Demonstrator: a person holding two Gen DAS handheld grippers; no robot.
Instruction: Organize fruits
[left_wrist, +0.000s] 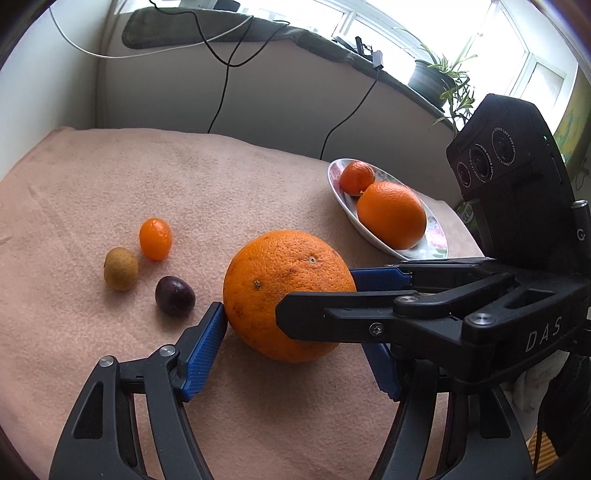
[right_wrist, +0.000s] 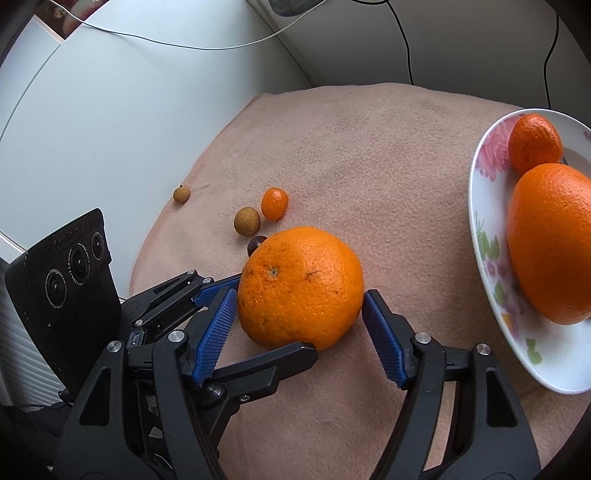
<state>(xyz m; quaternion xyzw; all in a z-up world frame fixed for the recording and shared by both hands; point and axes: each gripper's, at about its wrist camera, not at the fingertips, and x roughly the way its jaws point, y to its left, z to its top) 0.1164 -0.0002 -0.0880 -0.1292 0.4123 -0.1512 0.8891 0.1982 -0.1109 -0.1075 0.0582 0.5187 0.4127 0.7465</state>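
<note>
A large orange (left_wrist: 288, 291) rests on the pink cloth (left_wrist: 147, 177), and both grippers close on it crosswise. My left gripper (left_wrist: 295, 332) has its left pad tip against the orange's side; its right pad is partly hidden behind the right gripper's black finger (left_wrist: 317, 314). My right gripper (right_wrist: 301, 295) has both blue pad tips touching the same orange (right_wrist: 299, 284). To the left lie a kumquat (left_wrist: 155, 239), a brown round fruit (left_wrist: 120, 268) and a dark plum-like fruit (left_wrist: 174, 295). The flowered plate (left_wrist: 436, 247) holds an orange (left_wrist: 391, 216) and a mandarin (left_wrist: 356, 177).
A second small brown fruit (right_wrist: 181, 193) lies near the cloth's far left edge. Black cables (left_wrist: 221, 92) hang down the wall behind the table. A potted plant (left_wrist: 439, 77) stands on the windowsill. The plate (right_wrist: 484, 206) sits close on the right.
</note>
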